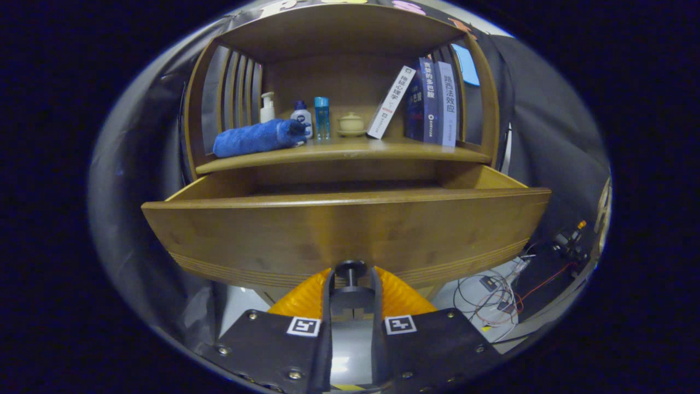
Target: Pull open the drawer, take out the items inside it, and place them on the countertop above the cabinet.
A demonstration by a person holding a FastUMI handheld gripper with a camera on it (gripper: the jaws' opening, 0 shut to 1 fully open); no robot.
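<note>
The tongs (pixel 351 284) are nearly closed, both fingers pressing on the dark knob (pixel 351 269) of the drawer (pixel 344 235), which stands pulled out just ahead; the blue towel (pixel 257 138) lies beyond on the table (pixel 350 149).

A wooden drawer (pixel 350 230) stands pulled open from a wooden cabinet, its wide front panel facing forward and its dark knob (pixel 351 269) gripped between the tongs (pixel 351 287) at 6 o'clock. Its inside cannot be seen. On the surface (pixel 350 150) above, at 10 o'clock, lies a rolled blue towel (pixel 257 138).
</note>
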